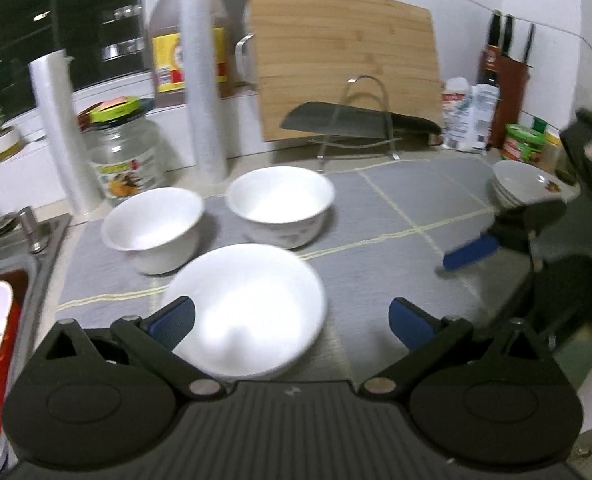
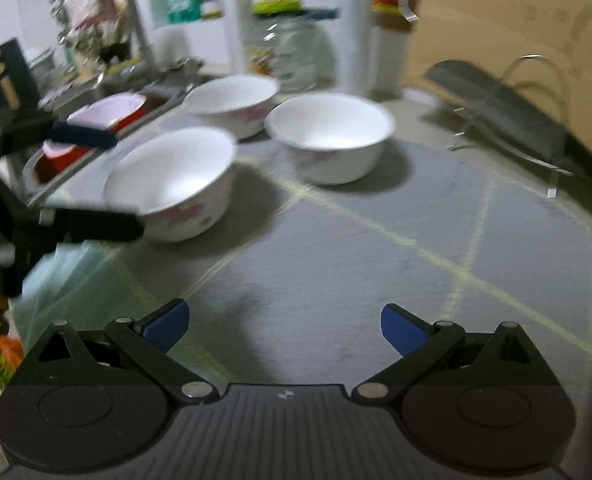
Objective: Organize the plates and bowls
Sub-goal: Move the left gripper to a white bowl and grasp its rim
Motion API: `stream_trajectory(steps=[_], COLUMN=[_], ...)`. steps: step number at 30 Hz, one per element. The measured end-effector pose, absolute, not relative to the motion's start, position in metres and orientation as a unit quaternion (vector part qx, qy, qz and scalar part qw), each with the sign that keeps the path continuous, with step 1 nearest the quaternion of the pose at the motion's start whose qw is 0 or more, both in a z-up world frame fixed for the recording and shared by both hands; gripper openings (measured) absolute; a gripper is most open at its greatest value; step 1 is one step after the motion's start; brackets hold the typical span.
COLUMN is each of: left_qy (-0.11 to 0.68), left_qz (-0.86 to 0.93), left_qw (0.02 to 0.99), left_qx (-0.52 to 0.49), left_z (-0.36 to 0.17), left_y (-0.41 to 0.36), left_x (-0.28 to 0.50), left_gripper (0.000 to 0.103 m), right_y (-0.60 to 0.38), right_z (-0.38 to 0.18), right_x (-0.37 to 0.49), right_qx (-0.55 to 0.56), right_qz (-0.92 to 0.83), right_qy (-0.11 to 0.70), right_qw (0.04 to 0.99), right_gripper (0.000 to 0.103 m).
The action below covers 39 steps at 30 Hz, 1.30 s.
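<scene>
Three white bowls stand separately on the grey mat of the worktop, none nested yet: near bowl, left bowl, far bowl. One stack of plates sits right. The left hand-held gripper, released, straddles the near bowl, probably for pickup. The right hand-held gripper is released over bare mat.

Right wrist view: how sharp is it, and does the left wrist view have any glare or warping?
Right wrist view: motion blur smears the three bowls, e.g. the nearest bowl, and the faucet; the open right gripper stays crisp. Left wrist view: the nearest bowl is blown out white; fisheye bends the cutting board edges.
</scene>
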<state>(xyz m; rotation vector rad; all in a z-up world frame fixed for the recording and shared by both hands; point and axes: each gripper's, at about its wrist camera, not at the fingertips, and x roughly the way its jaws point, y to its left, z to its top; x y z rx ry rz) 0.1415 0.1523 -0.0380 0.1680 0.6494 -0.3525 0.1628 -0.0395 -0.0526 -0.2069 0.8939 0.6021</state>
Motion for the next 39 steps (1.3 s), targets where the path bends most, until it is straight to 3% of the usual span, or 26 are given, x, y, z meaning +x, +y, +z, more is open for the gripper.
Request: stream_trajectory(steps=[12, 19, 26, 36, 39], left_qy=[0.331, 0.358, 0.385, 0.399, 0.401], left_qz=[-0.15, -0.169, -0.215, -0.242, -0.246], left_qw=[0.929, 0.917, 0.897, 0.883, 0.881], left_qx=[0.071, 0.049, 0.042, 0.047, 0.046], left_z=[-0.043, -0.049, -0.052, -0.057, -0.059], left_y=[0.193, 0.204, 0.204, 0.197, 0.196], left_x=[0.162, 0.182, 0.206, 0.218, 0.22], left_gripper=[0.102, 0.102, 0.102, 0.09, 0.086], right_y=[0.017, 0.005, 0.015, 0.038, 0.042], right_z=[-0.077, -0.083, -0.081, -0.068, -0.065], right_x=[0.164, 0.153, 0.158, 0.159, 0.16], right_qx=[-0.16, -0.145, -0.143, -0.154, -0.157], right_qz=[0.322, 0.333, 0.329, 0.35, 0.355], right_qy=[0.416, 0.374, 0.382, 0.337, 0.332], right_qw=[0.835, 0.853, 0.852, 0.86, 0.86], right_gripper=[0.103, 0.103, 0.103, 0.103, 0.099])
